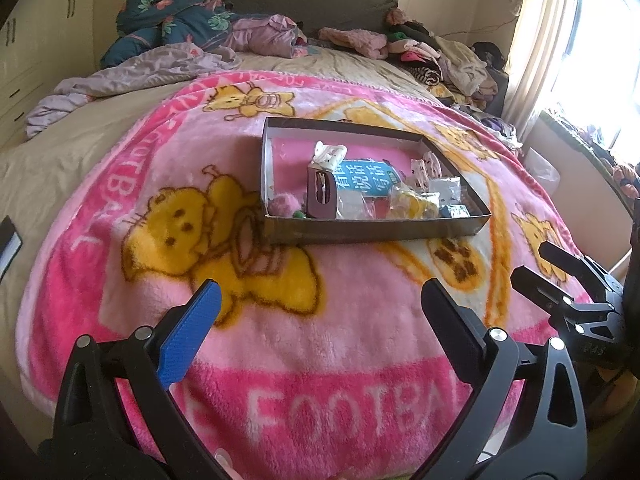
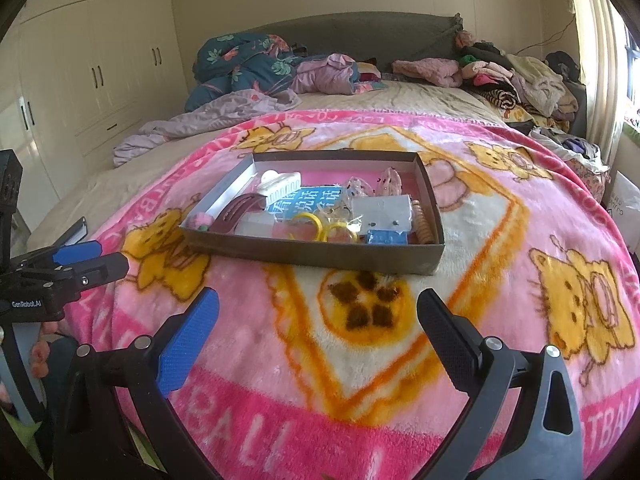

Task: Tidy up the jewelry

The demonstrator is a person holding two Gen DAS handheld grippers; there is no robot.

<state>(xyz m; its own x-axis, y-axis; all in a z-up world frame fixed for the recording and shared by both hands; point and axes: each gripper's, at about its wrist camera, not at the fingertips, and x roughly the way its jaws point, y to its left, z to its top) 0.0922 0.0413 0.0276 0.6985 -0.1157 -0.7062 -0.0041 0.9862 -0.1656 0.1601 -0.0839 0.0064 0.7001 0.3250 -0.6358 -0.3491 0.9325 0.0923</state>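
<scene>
Two grippers hover over a pink blanket [image 1: 328, 344] with yellow cartoon animals, spread on a bed. Both are wide open and hold nothing.

Left gripper [image 1: 320, 316] stands low in the left wrist view, its blue pad [image 1: 192, 332] on the left and its black finger [image 1: 452, 332] on the right, far apart, with only blanket between them. Right gripper [image 2: 318, 320] looks the same in its own view: blue pad [image 2: 188, 340] and black finger [image 2: 448, 340] spread wide, above a round paw print on the blanket. Each gripper also shows at the edge of the other camera's view, so they are side by side, and neither touches the box.

Box [image 2: 316, 254], shallow, brown and without lid, lies on the blanket ahead of both grippers, well apart from them. Inside it, the jewelry and small things are mixed in a loose pile: a white hair claw [image 2: 280, 184], a dark red clip [image 2: 236, 212], yellow rings [image 2: 320, 226] in clear bags, a blue card [image 2: 308, 200] with white letters, a white card with two small studs [image 2: 382, 210], a pink fluffy ball [image 2: 200, 220] in the near left corner, and a coiled band [image 2: 424, 226] against the right wall.

Behind the box, crumpled bedding [image 2: 240, 68] and a heap of clothes [image 2: 520, 76] lie near the headboard. White wardrobes [image 2: 100, 72] stand on the left.
</scene>
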